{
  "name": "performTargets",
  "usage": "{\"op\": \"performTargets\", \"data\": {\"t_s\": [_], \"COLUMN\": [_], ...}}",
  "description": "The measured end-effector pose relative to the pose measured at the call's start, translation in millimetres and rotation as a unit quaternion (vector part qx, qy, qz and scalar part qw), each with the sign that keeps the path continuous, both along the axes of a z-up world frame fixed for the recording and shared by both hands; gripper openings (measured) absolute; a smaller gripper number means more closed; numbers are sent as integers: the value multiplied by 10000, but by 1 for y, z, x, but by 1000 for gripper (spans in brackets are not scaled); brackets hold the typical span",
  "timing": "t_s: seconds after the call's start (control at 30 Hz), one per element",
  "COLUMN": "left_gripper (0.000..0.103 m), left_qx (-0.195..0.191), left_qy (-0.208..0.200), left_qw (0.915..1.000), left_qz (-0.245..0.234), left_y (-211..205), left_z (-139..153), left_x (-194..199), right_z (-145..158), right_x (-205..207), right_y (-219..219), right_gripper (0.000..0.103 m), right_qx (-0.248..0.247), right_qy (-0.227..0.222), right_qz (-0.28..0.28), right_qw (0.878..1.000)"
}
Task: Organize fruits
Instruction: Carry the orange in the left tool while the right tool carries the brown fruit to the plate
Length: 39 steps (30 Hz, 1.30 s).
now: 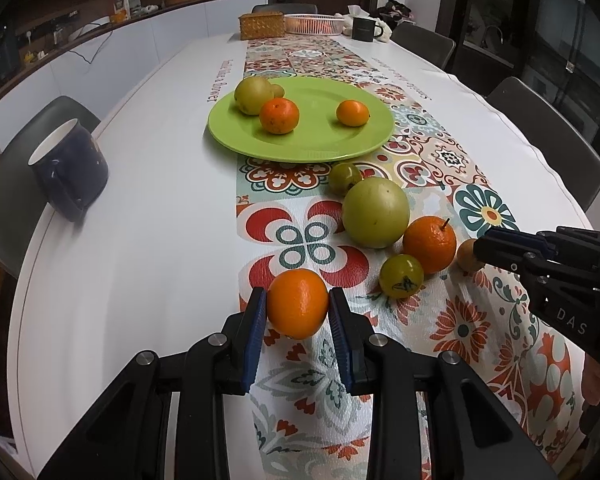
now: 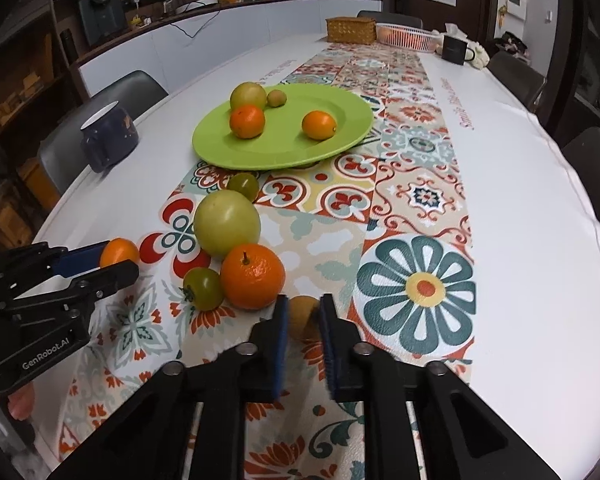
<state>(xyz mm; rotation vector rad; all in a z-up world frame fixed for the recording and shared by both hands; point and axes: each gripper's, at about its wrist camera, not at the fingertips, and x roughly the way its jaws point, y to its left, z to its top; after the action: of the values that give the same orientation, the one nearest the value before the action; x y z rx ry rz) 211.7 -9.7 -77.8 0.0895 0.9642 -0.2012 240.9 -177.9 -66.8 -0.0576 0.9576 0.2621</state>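
Observation:
My left gripper (image 1: 298, 308) is shut on an orange (image 1: 298, 308) low over the patterned runner; it also shows in the right wrist view (image 2: 118, 252). My right gripper (image 2: 303, 316) is shut on a small brown fruit (image 2: 302, 314), seen in the left wrist view (image 1: 469, 256). A green plate (image 1: 320, 136) holds a green fruit (image 1: 252, 95), two oranges (image 1: 279, 115) and a small fruit. Loose on the runner lie a big green apple (image 1: 376, 212), an orange with a stem (image 1: 430, 244) and two green tomatoes (image 1: 401, 276).
A dark blue mug (image 1: 70, 168) stands near the table's left edge. At the far end are a wicker box (image 1: 262, 26), a white basket (image 1: 314, 24) and a black mug (image 1: 364, 28). Chairs surround the table.

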Motion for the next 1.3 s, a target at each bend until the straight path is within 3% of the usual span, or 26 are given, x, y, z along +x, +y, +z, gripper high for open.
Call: {"op": "performTargets", "data": {"t_s": [0.13, 0.2, 0.27, 0.47, 0.73, 0.77, 0.83, 0.9, 1.3], "left_gripper": [31, 31, 31, 31, 31, 31, 31, 31, 31], "left_qx": [-13, -5, -2, 3, 28, 31, 21, 36, -58], "left_qy": [14, 17, 15, 22, 31, 29, 42, 26, -124], "left_qw": [10000, 10000, 10000, 10000, 10000, 10000, 10000, 10000, 9999], "left_qz": [-8, -18, -10, 3, 10, 5, 4, 5, -44], "left_y": [-1, -1, -1, 0, 0, 0, 0, -1, -5], "left_z": [0, 0, 0, -1, -1, -2, -2, -2, 12], "left_x": [-1, -1, -1, 0, 0, 0, 1, 0, 1], "right_z": [-1, -4, -7, -18, -21, -22, -23, -22, 5], "right_x": [0, 2, 3, 8, 21, 23, 24, 23, 11], "right_y": [-3, -4, -5, -4, -6, -7, -6, -5, -4], "right_gripper": [16, 38, 42, 42, 42, 41, 29, 29, 29], "right_qx": [58, 144, 165, 152, -104, -73, -65, -43, 73], "right_qy": [29, 142, 185, 365, 233, 254, 284, 259, -84], "right_qz": [-49, -57, -73, -70, -153, -147, -98, -102, -69], "right_qw": [10000, 9998, 9997, 9992, 9996, 9995, 9995, 9996, 9999]}}
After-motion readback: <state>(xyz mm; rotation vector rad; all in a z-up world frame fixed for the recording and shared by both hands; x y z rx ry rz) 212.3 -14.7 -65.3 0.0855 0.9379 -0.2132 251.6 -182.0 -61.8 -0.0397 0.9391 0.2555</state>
